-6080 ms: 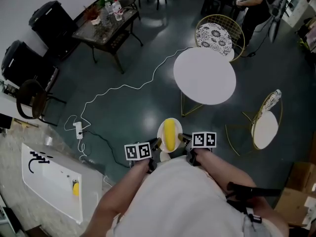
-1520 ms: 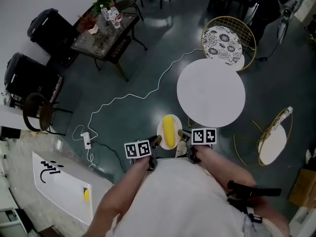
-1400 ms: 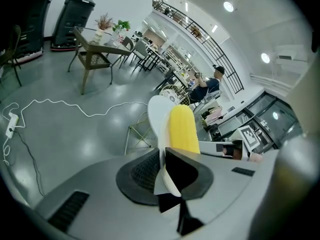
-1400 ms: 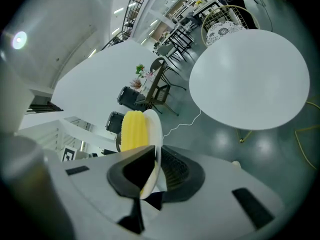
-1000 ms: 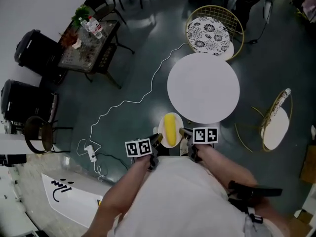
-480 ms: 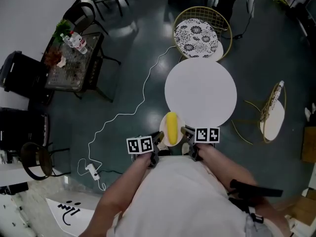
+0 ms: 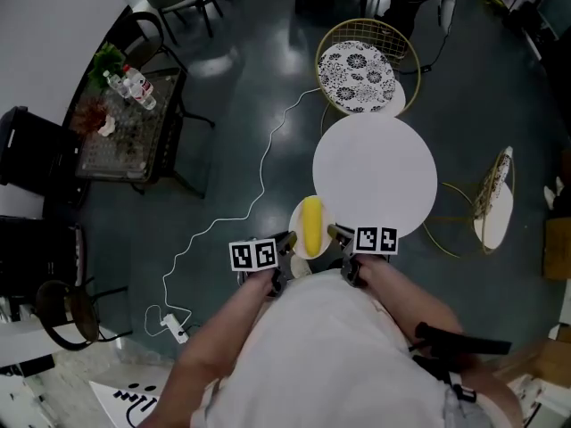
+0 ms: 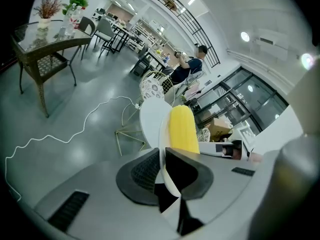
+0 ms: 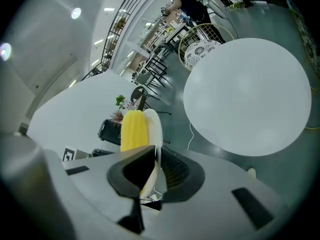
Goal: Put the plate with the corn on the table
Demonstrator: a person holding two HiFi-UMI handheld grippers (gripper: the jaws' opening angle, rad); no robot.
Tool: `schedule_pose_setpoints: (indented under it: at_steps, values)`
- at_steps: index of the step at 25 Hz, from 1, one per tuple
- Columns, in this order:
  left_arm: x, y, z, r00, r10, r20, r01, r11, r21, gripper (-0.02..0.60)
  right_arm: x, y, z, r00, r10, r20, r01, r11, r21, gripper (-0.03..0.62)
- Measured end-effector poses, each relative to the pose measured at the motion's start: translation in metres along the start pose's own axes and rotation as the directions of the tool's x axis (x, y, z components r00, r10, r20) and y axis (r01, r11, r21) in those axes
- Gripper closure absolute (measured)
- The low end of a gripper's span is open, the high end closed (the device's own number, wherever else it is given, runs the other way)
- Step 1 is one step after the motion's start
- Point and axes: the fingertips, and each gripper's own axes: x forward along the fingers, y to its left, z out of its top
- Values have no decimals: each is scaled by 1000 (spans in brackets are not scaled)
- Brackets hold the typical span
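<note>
The corn [image 7: 311, 223] lies along the middle of the plate [image 7: 296, 227] with its long axis pointing straight away from you, its far end toward the round white table [image 7: 375, 175]. You hold the plate in the air just beside the table's near-left edge (whether its rim overlaps the tabletop cannot be told). The left tongs [image 7: 286, 241] are clamped on the plate's left rim and the right tongs [image 7: 335, 234] on its right rim. Both your forearms reach forward, close together, with the marker cubes facing up.
</note>
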Motion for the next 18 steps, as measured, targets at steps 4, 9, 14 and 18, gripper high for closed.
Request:
schedule_pose_setpoints:
  at_steps: [4, 9, 14, 18]
  values:
    - [-2, 10, 5, 1000, -23, -22, 23, 1000, 3, 540, 9, 4, 1, 1000, -20, 15, 20, 1000, 6, 546]
    - [8, 10, 10, 997, -51, -51, 52, 998, 20, 540, 8, -2, 4, 998, -49, 34, 48, 998, 31, 546]
    - [23, 9, 19, 995, -58, -81, 61, 998, 36, 540, 10, -14, 16, 997, -63, 49, 60, 997, 54, 545]
    - [33, 10, 30, 993, -51, -103, 56, 997, 46, 540, 14, -19, 28, 997, -61, 53, 58, 996, 68, 545]
